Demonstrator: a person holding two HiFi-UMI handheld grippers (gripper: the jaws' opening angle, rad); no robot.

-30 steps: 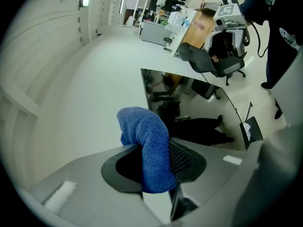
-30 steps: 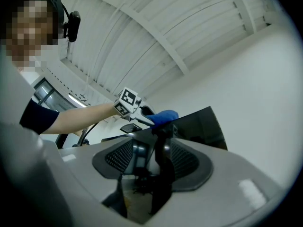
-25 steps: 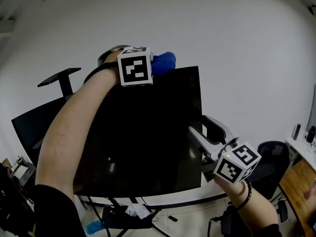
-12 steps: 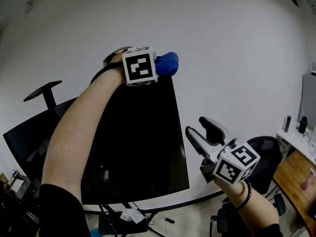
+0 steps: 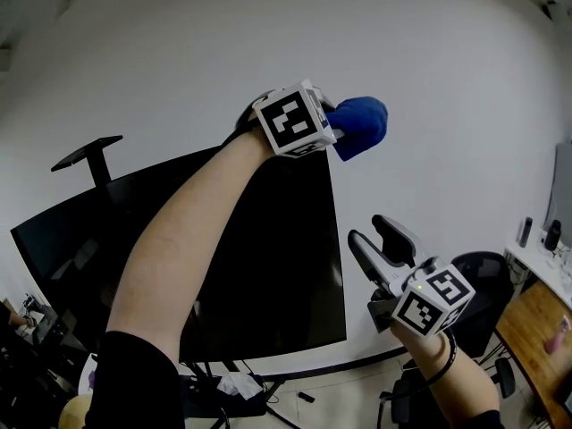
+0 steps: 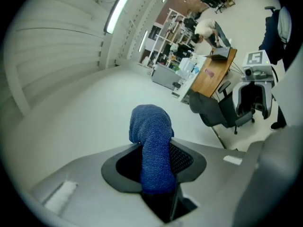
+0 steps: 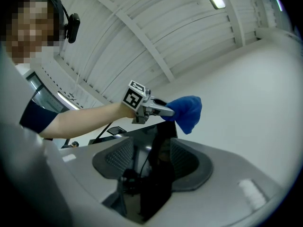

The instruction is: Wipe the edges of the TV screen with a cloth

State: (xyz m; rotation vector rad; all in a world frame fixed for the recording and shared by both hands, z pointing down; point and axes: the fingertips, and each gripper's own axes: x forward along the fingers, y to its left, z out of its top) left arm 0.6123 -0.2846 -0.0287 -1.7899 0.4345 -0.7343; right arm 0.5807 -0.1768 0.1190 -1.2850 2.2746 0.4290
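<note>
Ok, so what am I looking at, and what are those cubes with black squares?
No robot here: a person holds a hand tool called a gripper in each hand, and the patterned cubes are part of them. One picture comes from a camera on the person's head, the other two from cameras riding on each gripper. The left gripper is shut on a blue cloth by the top right corner of a black TV. The right gripper is open near the TV's right edge, gripping nothing.

The cloth (image 6: 152,145) looks nubbly, matt terry (the TV screen (image 5: 268,257) glossy, smooth).
</note>
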